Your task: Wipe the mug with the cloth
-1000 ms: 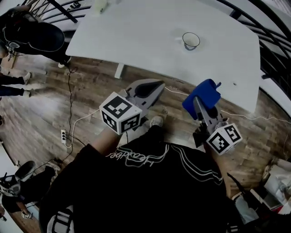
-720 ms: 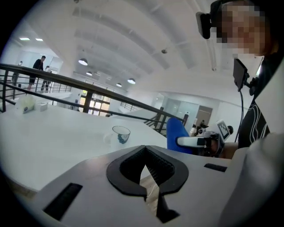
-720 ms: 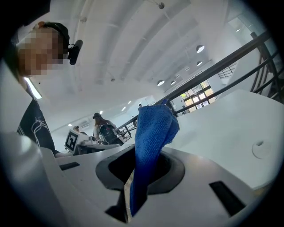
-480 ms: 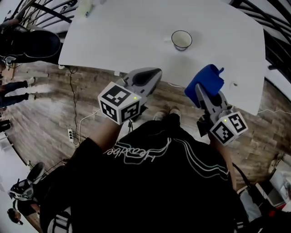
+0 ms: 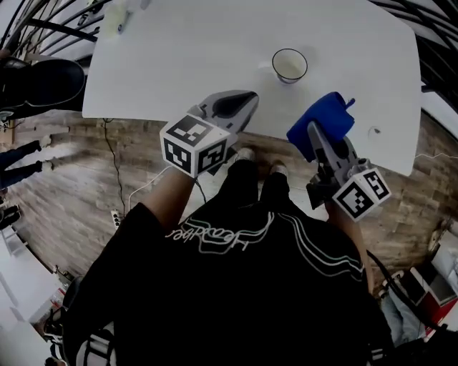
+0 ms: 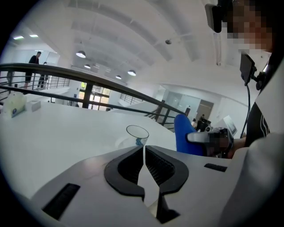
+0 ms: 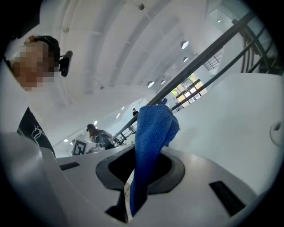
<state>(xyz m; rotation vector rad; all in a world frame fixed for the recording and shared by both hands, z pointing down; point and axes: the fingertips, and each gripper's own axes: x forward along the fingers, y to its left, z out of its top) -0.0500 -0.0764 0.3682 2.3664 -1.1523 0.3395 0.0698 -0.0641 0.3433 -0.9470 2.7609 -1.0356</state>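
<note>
A white mug (image 5: pixel 289 65) with a dark rim stands upright on the white table (image 5: pixel 215 50), near its front half. In the left gripper view the mug (image 6: pixel 136 135) shows just past the jaw tips. My left gripper (image 5: pixel 240 106) is shut and empty, held over the table's front edge, left of and short of the mug. My right gripper (image 5: pixel 323 127) is shut on a blue cloth (image 5: pixel 326 121), which bunches up above the jaws (image 7: pixel 153 133). It hovers over the front edge, below and right of the mug.
A small pale container (image 5: pixel 114 16) sits at the table's far left corner. A small object (image 5: pixel 374 131) lies near the right front edge. Black railings (image 5: pixel 43 21) run behind the table. Wooden floor (image 5: pixel 64 186) with a cable and power strip (image 5: pixel 114 214) lies below.
The person has stepped closer to the table. Both grippers have come forward over its front edge, nearer the mug; the cloth stays clamped in the right one.
</note>
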